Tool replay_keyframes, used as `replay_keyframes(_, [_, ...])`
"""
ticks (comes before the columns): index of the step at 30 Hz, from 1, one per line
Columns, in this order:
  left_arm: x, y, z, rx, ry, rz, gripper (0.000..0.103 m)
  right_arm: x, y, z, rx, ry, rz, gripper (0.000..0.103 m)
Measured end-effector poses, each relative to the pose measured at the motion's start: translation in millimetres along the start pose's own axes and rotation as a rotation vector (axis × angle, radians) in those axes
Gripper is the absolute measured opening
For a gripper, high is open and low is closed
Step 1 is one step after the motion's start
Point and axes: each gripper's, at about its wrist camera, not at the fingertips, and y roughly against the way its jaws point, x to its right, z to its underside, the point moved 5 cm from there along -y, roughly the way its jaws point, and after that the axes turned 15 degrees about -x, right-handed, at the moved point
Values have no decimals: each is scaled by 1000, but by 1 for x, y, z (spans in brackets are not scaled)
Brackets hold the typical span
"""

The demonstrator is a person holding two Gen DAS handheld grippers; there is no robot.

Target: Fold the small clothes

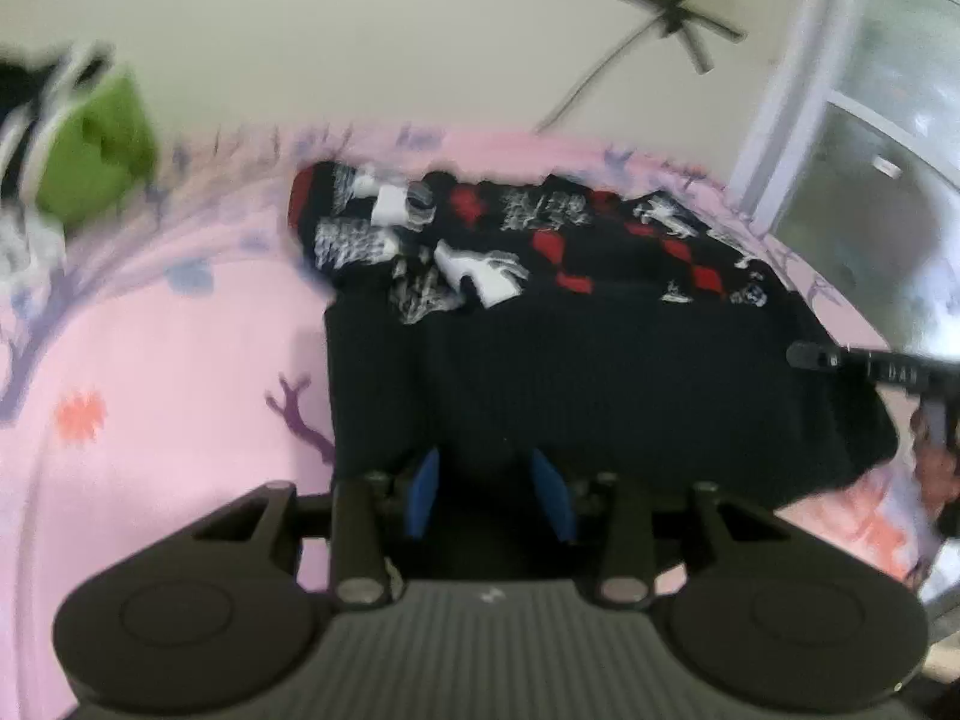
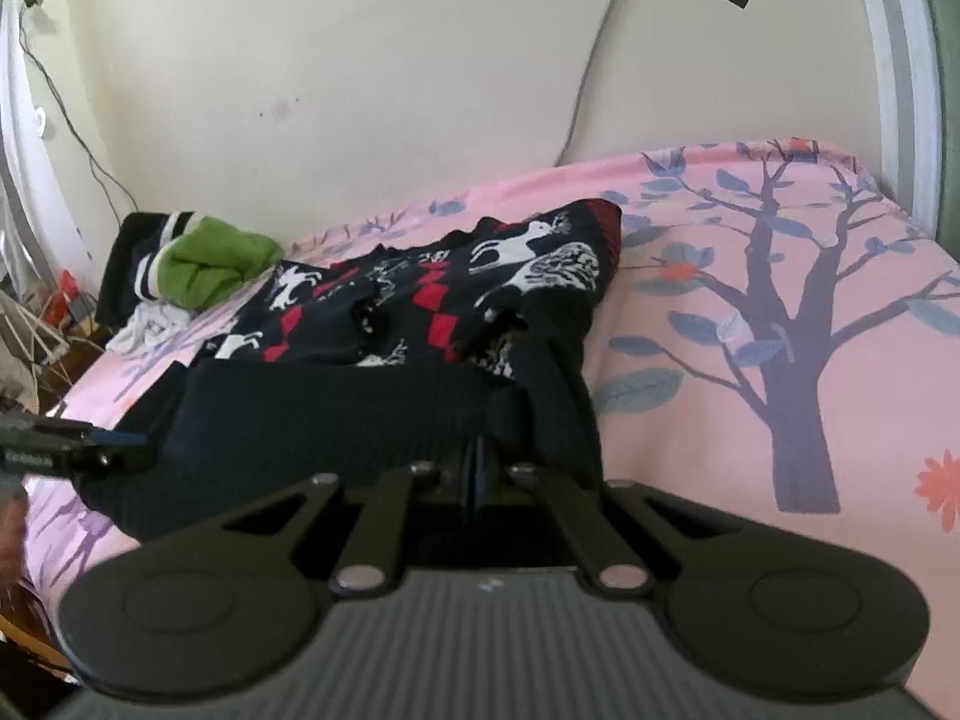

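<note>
A small dark navy sweater [image 1: 588, 360] with red diamonds and white deer lies on a pink bed sheet [image 1: 150, 360]; its plain ribbed hem faces me. My left gripper [image 1: 489, 495] is open, its blue pads [image 1: 426, 495] over the hem's left part, nothing between them. The view is blurred. In the right wrist view the sweater [image 2: 360, 408] shows again. My right gripper [image 2: 477, 474] is shut on the hem's right corner, with the cloth bunched up at the fingers. The left gripper [image 2: 90, 447] reaches in at the hem's left end.
A pile of green, black and white clothes [image 2: 198, 264] lies at the bed's far left. A cream wall [image 2: 360, 72] with a taped cable stands behind. Floor clutter [image 2: 42, 330] is at the left. A window frame [image 1: 798, 90] is at the right.
</note>
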Motion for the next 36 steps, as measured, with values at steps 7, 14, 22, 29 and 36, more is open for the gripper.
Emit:
replay_keyframes(7, [-9,19,-4,-38,-9,-1,37,-14,12,-5,0,56,22,0])
replay_keyframes(14, [-41,65,-86,71,43,-20,51,-6,47,-73,147,38,-57,0])
replay_keyframes(22, [-37,-21,-217,-29,36,-54,74,29,-12,-179,103,-40,-37,76])
replay_keyframes(29, [-45,-125,-253,-197,88,-59,74,8,-122,-225,-160,69,-87,69])
replay_keyframes(36, [-40,-148,-249,-197,52,-73,37,-12,-193,-226,-293,164,-74,51])
